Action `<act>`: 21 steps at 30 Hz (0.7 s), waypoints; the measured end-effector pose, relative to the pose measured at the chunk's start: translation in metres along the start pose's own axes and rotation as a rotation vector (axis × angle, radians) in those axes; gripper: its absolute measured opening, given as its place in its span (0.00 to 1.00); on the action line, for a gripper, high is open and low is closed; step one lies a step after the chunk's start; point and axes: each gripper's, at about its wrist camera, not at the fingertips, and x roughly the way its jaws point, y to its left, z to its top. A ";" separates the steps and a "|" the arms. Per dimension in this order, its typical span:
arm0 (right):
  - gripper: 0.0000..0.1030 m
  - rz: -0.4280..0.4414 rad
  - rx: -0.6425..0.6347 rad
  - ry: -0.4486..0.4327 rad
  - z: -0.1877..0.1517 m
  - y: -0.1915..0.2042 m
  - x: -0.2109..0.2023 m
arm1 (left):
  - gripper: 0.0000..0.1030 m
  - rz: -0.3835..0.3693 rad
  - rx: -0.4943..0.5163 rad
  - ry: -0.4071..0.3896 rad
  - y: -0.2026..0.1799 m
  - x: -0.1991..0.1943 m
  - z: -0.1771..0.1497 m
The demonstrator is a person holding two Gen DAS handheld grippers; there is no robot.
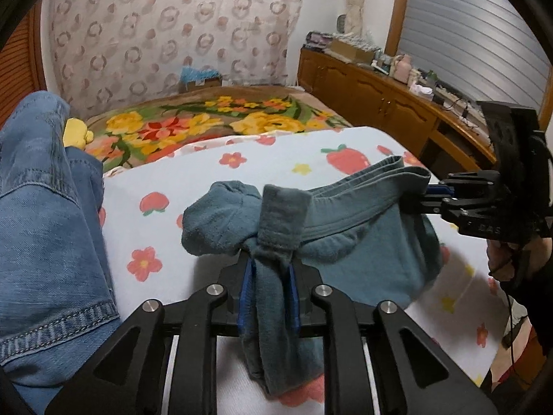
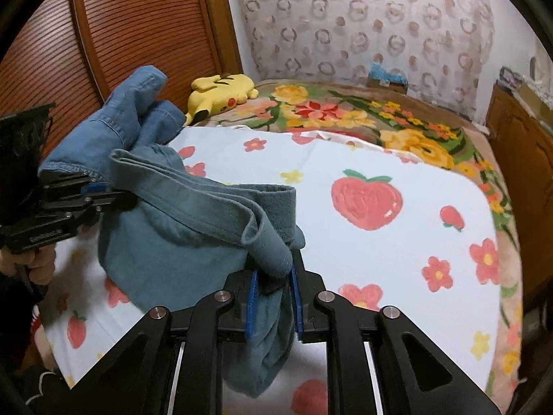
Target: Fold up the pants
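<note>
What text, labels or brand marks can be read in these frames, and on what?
"DAS": partial raised lettering on the right gripper body, left wrist view.
Embossed line on the left gripper body, right wrist view: too blurred to read.
Boxes on the wooden cabinet: too small to read.

Teal fleece pants (image 1: 345,238) hang bunched above the strawberry-print sheet (image 1: 193,180), waistband stretched sideways, cloth drooping.

Even, soft indoor light, moderately bright; shadows faint and diffuse; no strong glare; heavy fisheye curvature with black vignetted corners in both views; slight blur and compression softness, strongest toward the frame edges.
</note>
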 end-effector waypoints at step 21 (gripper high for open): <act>0.31 -0.007 -0.004 0.033 -0.041 0.030 -0.030 | 0.74 0.002 0.037 0.010 -0.013 0.003 -0.011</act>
